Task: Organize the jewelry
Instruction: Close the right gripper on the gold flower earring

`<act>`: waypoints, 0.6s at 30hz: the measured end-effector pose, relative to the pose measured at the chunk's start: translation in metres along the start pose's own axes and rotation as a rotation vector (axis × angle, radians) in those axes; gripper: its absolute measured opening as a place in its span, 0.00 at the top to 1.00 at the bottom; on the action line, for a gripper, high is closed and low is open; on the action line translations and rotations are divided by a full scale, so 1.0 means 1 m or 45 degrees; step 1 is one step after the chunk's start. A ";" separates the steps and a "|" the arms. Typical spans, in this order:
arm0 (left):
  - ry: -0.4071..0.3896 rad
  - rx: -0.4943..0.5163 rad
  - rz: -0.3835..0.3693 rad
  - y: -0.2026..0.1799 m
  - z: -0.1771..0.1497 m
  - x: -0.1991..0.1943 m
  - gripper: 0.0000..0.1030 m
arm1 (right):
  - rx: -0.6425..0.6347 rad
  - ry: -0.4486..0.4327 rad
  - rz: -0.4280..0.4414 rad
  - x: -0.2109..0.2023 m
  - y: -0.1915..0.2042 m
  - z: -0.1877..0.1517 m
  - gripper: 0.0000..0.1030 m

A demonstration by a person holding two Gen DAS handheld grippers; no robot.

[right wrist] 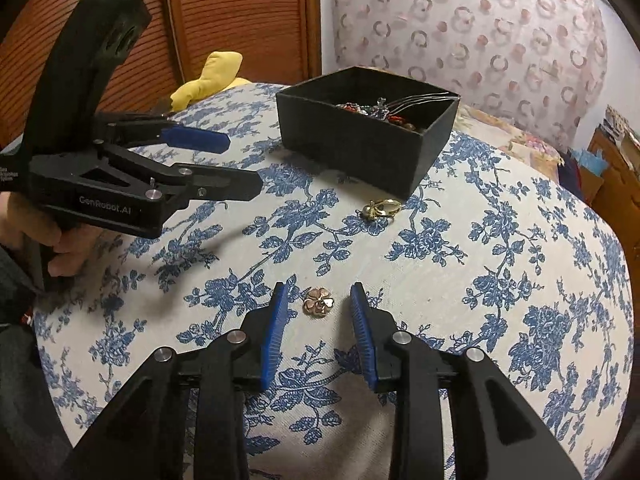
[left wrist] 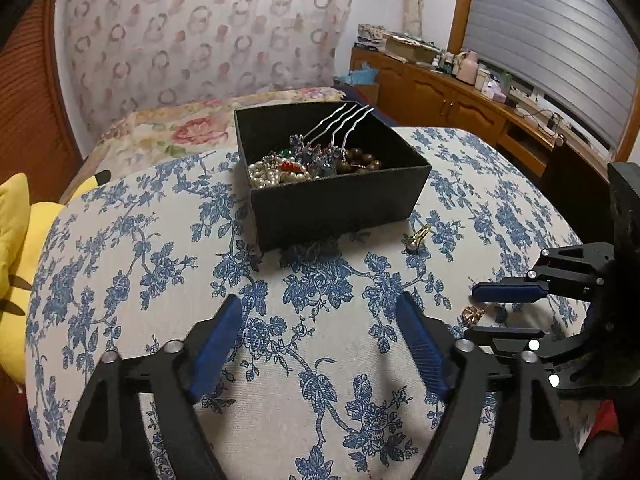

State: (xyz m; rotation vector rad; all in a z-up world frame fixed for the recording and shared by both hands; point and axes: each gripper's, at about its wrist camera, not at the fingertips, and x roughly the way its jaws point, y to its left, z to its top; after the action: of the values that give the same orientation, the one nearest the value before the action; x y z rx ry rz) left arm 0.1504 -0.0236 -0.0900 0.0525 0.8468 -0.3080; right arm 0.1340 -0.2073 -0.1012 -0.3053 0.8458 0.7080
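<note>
A black open box (left wrist: 340, 200) (right wrist: 360, 140) stands on the blue-flowered cloth, filled with pearls (left wrist: 266, 176), brown beads (left wrist: 360, 162) and a silver hair comb (left wrist: 340, 124). A gold pearl clip (left wrist: 416, 238) (right wrist: 380, 209) lies on the cloth beside the box. A small rose-gold flower brooch (right wrist: 318, 301) (left wrist: 474, 314) lies between the fingertips of my right gripper (right wrist: 318, 294) (left wrist: 476, 316), which is open around it. My left gripper (left wrist: 320, 308) (right wrist: 244, 164) is open and empty, in front of the box.
The blue-flowered cloth (left wrist: 160, 280) covers a rounded table. A yellow plush toy (left wrist: 16, 264) lies at its left edge. A floral bedspread (left wrist: 180, 128) lies behind. A wooden sideboard (left wrist: 460, 96) with clutter stands under the window at the right.
</note>
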 end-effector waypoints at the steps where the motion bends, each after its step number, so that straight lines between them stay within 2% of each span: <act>1: 0.007 0.001 0.002 0.000 0.000 0.002 0.20 | -0.005 0.000 -0.008 0.000 0.000 0.000 0.84; 5: 0.025 0.005 -0.001 -0.002 0.001 0.006 0.20 | 0.018 -0.008 0.006 -0.003 -0.008 -0.002 0.84; 18: 0.054 0.095 -0.070 -0.034 0.023 0.025 0.20 | 0.116 -0.091 -0.061 -0.028 -0.044 -0.009 0.84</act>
State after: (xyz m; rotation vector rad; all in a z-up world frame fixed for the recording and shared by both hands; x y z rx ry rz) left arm 0.1727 -0.0665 -0.0913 0.1061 0.8798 -0.3915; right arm 0.1459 -0.2567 -0.0870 -0.2169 0.7977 0.6307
